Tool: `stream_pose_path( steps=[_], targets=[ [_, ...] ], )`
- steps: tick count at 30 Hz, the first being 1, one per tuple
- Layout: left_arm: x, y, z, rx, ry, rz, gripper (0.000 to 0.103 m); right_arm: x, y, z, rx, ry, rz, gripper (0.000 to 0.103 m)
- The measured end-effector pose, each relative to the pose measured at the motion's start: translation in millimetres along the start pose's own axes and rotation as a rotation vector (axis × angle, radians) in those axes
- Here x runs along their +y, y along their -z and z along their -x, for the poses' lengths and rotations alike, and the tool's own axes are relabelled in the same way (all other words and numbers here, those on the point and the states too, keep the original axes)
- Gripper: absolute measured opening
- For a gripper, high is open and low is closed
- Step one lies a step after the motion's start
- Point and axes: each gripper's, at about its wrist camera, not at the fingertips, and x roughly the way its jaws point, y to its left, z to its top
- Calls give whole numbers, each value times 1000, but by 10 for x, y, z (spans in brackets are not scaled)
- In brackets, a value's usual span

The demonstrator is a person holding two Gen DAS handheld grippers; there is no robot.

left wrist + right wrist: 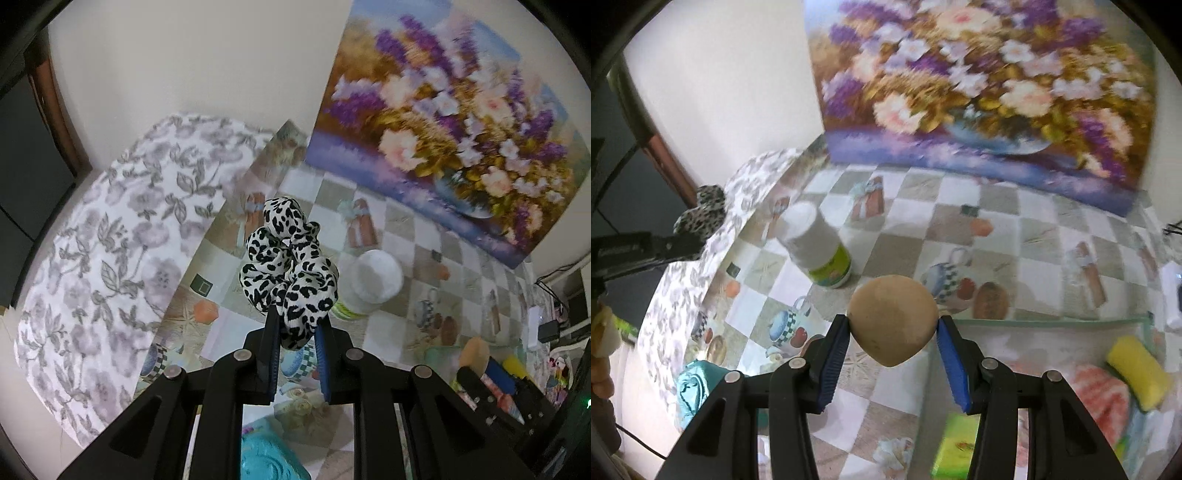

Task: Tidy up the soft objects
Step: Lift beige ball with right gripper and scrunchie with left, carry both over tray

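A crinkled, leopard-print fabric scrunchie [290, 271] is pinched upright by the narrow left hand-held gripper [295, 332]; a smooth, teardrop-shaped tan sponge [894, 320], tip down, is clamped by the right hand-held gripper [894, 325].

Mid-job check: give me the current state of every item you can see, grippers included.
Left gripper: shut on the scrunchie.
Scrunchie: pinched, lifted off the table.
Right gripper: shut on the beige sponge.
Beige sponge: clamped between both pads, in the air.
White bottle: standing on the table, lid on.
Yellow sponge: lying in the bin at right.
Teal cloth: crumpled, at the table's near left.
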Motion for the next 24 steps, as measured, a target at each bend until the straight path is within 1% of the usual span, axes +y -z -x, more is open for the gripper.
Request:
stream_pose_path(
  steps=[9, 13, 18, 24],
  targets=[
    [-319, 151, 529, -97, 41, -86, 18, -427, 36, 700, -98, 36, -122, 52],
    [-500, 296, 663, -111, 83, -124, 18, -602, 134, 935, -124, 70, -172, 52],
    [-836, 572, 685, -105, 97, -224, 18, -794, 322, 1145, -133, 114, -220, 52],
    [-1269, 923, 553, -34, 146, -346, 18, -990, 505, 1256, -122, 141, -279, 52]
  ],
)
